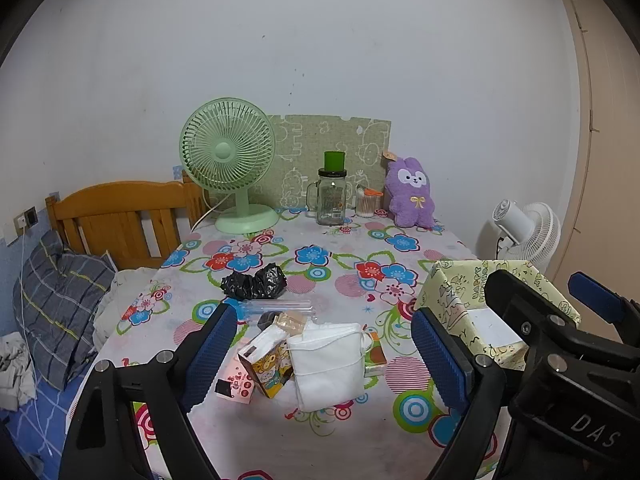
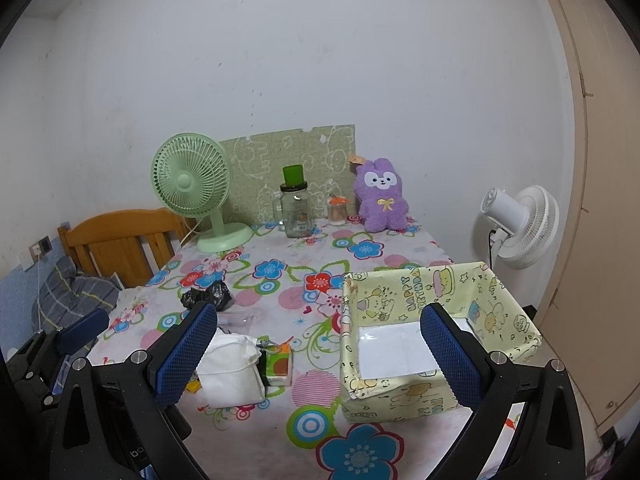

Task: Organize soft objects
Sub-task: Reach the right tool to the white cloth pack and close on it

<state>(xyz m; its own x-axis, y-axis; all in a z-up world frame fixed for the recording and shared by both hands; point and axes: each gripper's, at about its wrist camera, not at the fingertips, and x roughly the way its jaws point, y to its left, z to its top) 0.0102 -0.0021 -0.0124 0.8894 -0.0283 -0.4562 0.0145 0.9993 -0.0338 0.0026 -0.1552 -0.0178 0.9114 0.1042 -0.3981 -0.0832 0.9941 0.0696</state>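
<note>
A pile of soft things lies near the table's front: a white face mask (image 1: 328,364) (image 2: 232,368), a small cartoon tissue pack (image 1: 268,368), a green-orange tissue pack (image 2: 278,366), a crumpled black plastic bag (image 1: 256,280) (image 2: 206,294). A purple plush rabbit (image 1: 412,192) (image 2: 382,194) leans at the back. A yellow cartoon-print box (image 2: 420,384) (image 1: 452,300) stands open at the right, holding only white paper. My left gripper (image 1: 324,356) is open above the mask pile. My right gripper (image 2: 320,352) is open, between the pile and the box.
The floral tablecloth (image 2: 320,440) covers the table. At the back stand a green desk fan (image 1: 228,160), a glass jar with green cup (image 1: 332,196), a cotton swab pot (image 1: 368,202). A white floor fan (image 2: 520,224) is right, a bed with wooden headboard (image 1: 120,216) left.
</note>
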